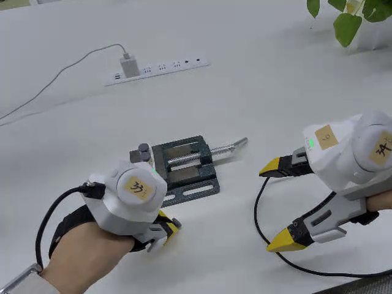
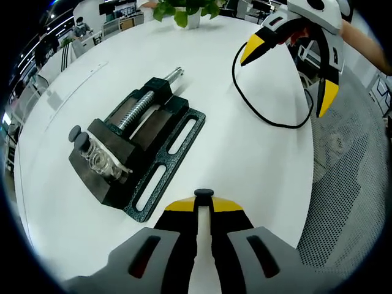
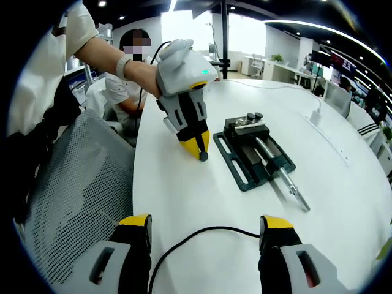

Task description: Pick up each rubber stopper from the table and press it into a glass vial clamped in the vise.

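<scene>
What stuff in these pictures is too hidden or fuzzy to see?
Head view: the left hand-held gripper, its tips mostly behind its own body.
Left gripper view: the glass vials in the vise, too clear and small to count.
Head view: the plant, cut by the top edge.

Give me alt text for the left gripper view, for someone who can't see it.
The left gripper, shut on a dark rubber stopper, rises from the bottom edge; ahead on the white table, a black vise clamps glass vials. The right gripper hangs open at the upper right, above a looping black cable.
</scene>
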Demonstrator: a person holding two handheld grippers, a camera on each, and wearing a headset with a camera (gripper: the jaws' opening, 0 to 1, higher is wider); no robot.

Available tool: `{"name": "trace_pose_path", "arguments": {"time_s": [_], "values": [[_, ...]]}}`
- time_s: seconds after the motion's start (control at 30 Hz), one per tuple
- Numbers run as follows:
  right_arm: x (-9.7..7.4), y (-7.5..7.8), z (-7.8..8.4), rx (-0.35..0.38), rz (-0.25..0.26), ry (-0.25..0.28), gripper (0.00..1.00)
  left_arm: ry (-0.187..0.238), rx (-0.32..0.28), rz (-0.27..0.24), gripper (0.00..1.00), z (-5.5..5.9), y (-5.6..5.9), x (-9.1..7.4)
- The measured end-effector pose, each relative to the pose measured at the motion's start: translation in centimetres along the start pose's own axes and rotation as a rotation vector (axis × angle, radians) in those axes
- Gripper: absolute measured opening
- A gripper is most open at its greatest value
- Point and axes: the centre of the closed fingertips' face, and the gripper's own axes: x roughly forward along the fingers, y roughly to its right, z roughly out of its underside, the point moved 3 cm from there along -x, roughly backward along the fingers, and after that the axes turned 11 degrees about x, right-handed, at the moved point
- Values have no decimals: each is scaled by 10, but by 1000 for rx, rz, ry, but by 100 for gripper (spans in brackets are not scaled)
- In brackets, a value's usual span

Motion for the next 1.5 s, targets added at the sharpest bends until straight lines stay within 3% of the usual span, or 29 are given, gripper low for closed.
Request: {"name": "trace_pose_path", "arguments": {"time_s": [0.23, 0.43, 0.47, 0.5, 0.53, 0.63, 0.73, 0.8, 0.9, 1.1, 1.27, 1.5], "values": [[2, -3, -6, -12, -6, -3, 70, 24, -31, -4, 3, 2, -1, -1], [2, -5, -10, -31, -13, -12, 70, 111, -75, -4, 3, 5, 2, -3], [1, -4, -12, -33, -15, -11, 70, 158, -64, -21, 3, 2, 3, -6], [1, -5, -13, -34, -17, -11, 70, 169, -60, -14, 3, 3, 5, -8], [1, -4, -14, -36, -20, -12, 70, 212, -31, -30, 3, -1, 5, -11], [1, -3, -18, -48, -23, -20, 70, 281, 24, -25, 3, -8, 12, -21], [1, -4, -23, -61, -33, -22, 69, 315, 50, -35, 3, -9, 15, -31], [2, -5, -28, -72, -41, -23, 68, 369, 55, -27, 3, -14, 17, -39], [5, -8, -34, -95, -52, -29, 68, 407, 68, -27, 3, -16, 19, -48], [9, -16, -53, -155, -91, -46, 66, 521, 83, 15, 3, -25, 28, -65], [10, -25, -73, -198, -119, -46, 62, 586, 93, 18, 3, -32, 31, -76], [17, -41, -94, -278, -165, -65, 55, 623, 129, 17, 3, -39, 34, -84]]}}
